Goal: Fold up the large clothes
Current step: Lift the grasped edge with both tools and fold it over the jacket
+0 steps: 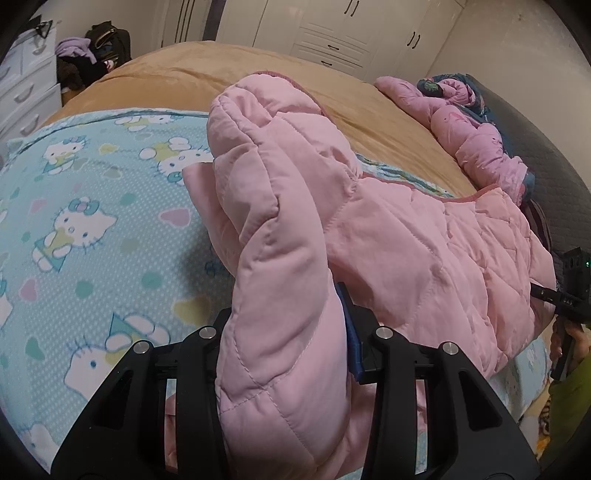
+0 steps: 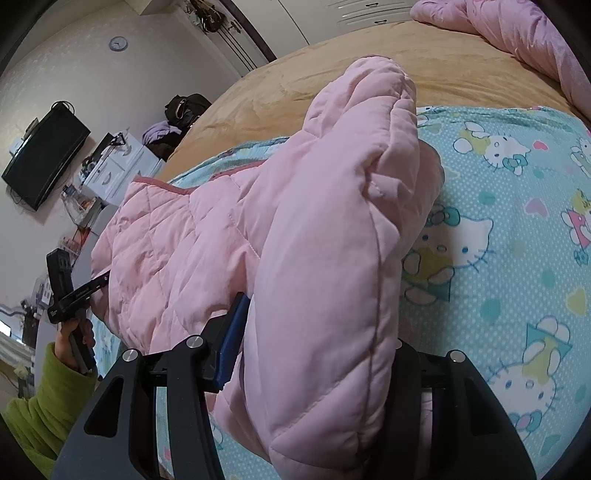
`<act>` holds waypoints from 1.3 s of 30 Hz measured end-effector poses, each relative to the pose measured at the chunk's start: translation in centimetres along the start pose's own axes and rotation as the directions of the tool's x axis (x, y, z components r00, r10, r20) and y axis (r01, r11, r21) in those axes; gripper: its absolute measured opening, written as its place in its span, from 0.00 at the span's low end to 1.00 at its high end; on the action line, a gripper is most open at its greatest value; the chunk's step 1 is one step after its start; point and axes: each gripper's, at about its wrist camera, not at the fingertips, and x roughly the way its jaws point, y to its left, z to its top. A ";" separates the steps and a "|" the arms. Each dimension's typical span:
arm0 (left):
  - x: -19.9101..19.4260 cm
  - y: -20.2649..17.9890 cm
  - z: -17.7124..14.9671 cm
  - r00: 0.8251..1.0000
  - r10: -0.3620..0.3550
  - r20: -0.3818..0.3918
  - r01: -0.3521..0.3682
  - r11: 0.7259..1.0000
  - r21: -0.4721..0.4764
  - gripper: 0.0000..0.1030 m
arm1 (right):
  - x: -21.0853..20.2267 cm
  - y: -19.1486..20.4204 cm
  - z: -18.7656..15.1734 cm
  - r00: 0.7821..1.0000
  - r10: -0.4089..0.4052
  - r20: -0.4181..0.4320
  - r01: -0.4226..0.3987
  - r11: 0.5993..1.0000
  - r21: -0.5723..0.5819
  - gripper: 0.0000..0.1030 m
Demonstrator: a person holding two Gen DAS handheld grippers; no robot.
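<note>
- Left wrist view: the left gripper (image 1: 291, 354) has its jaws clamped on a thick fold of the pink jacket (image 1: 388, 236), which fills the middle of the picture and hides the left finger; only the blue pad (image 1: 351, 332) of the right finger shows.
- The jacket lies on a blue cat-print blanket (image 1: 81, 221) on the bed, over a tan cover (image 1: 192, 70).
- A second pink garment (image 1: 476, 136) is bunched at the far right edge of the bed; a white dresser (image 1: 26, 92) and dark bags (image 1: 107, 40) stand far left, wardrobes (image 1: 332, 29) behind.
- The other gripper (image 1: 569, 291) sits at the right edge.
- Right wrist view: the right gripper (image 2: 317, 354) is likewise clamped on a jacket (image 2: 221, 229) fold, which blocks the right finger.
- At left, a hand (image 2: 74, 336) in a green sleeve (image 2: 44, 398) holds the left gripper (image 2: 99, 282), its tip at the jacket's edge.
- A TV (image 2: 44, 155) hangs on the wall with a clock (image 2: 118, 44) above it.
</note>
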 end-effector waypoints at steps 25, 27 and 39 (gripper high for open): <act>-3.4 0.7 -5.7 1.000 0.009 0.008 -0.009 1.000 -0.009 0.32 | -2.3 0.0 -5.6 0.999 -0.025 0.036 0.025 1.000 0.008 0.47; -3.1 0.8 -5.6 1.000 0.019 0.006 -0.019 1.000 -0.006 0.32 | -2.0 -0.3 -5.6 0.998 -0.043 0.034 0.043 0.999 0.014 0.47; -1.1 1.4 -5.1 0.998 0.053 -0.027 -0.053 0.998 -0.025 0.33 | -0.1 -1.5 -5.6 0.991 -0.132 0.003 0.132 0.990 0.057 0.50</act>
